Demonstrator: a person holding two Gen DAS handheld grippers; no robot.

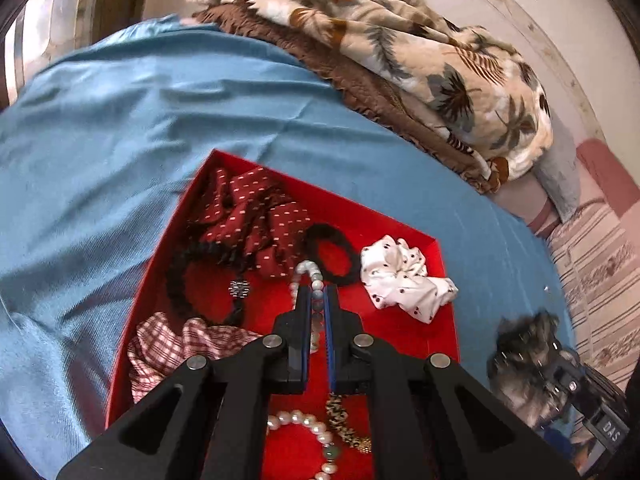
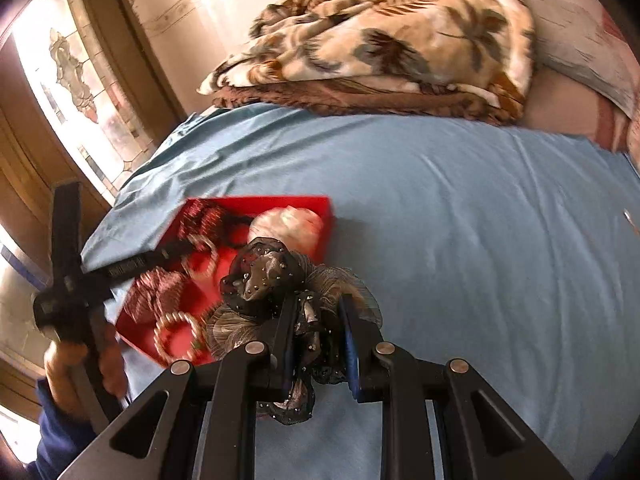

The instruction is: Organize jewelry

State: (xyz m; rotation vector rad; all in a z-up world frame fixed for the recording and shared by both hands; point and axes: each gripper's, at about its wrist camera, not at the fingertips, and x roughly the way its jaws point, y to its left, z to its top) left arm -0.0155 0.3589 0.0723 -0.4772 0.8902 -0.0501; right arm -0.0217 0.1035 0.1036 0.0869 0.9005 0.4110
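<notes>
- Left wrist view: my left gripper was clamped shut on a pearl bead strand, its loop poking out past the fingertips. I held it over the red box, where I judged it belonged, since another pearl bracelet already lay at the near end.
- Around it the box was crowded: a dark red dotted scrunchie, a black hair tie, a white spotted scrunchie and a checked scrunchie. Little red floor was free, so placing needed care.
- Right wrist view: my right gripper was pinching a sheer dark studded scrunchie, held above the blue sheet just beside the box's near corner.
- The bunched fabric hid part of the box; a folded floral blanket lay well apart.
</notes>
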